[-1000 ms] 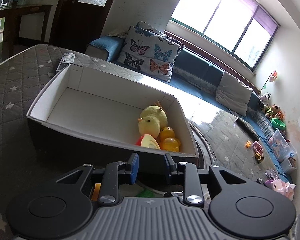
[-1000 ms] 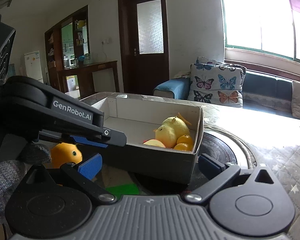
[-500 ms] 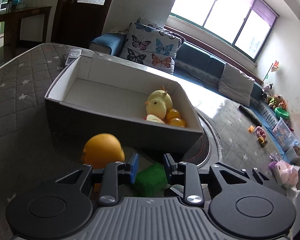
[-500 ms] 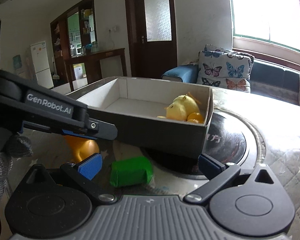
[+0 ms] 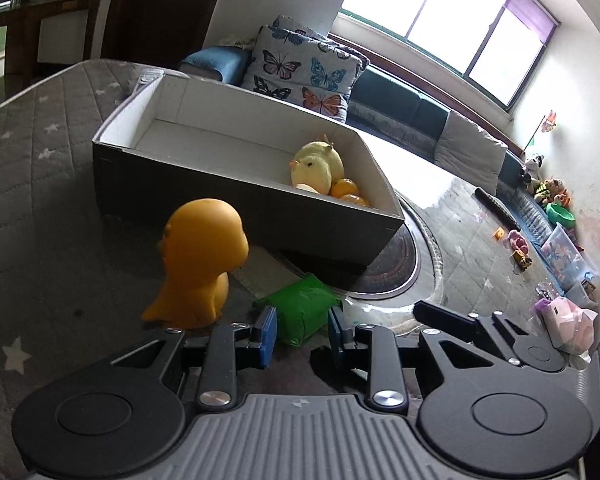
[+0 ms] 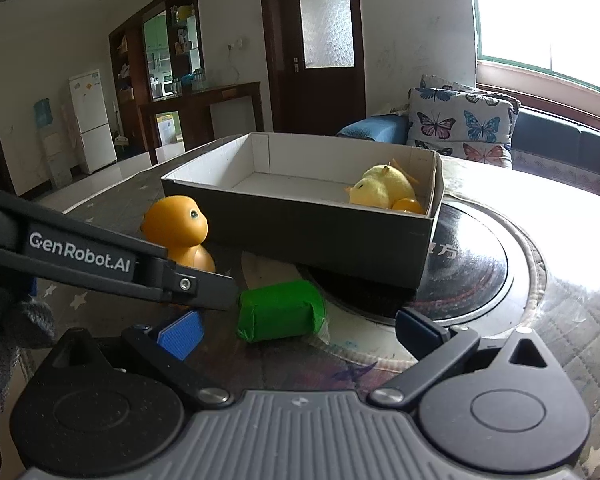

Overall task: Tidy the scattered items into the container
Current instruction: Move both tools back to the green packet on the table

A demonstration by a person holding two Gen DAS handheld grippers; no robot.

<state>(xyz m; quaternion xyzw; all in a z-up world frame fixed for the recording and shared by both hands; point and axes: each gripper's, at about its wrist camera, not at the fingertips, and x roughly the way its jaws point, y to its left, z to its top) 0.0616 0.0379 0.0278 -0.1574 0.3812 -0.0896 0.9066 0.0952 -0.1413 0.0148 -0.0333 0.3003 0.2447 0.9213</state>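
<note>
The small green wrapped packet [image 5: 300, 307] lies on the table at 12 o'clock of the left gripper [image 5: 301, 334], its near end between the narrowly spread jaws, long axis toward 1 o'clock. The right gripper [image 6: 296, 330] is spread wide, empty, just behind it.

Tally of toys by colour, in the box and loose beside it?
Yellow: 1, plush chick in the box.
Orange: 3, two small balls in the box, one loose rubber duck.
Green: 1, loose wrapped block.
Pale piece under the chick: 1, kind unclear.
Total: 6.
</note>
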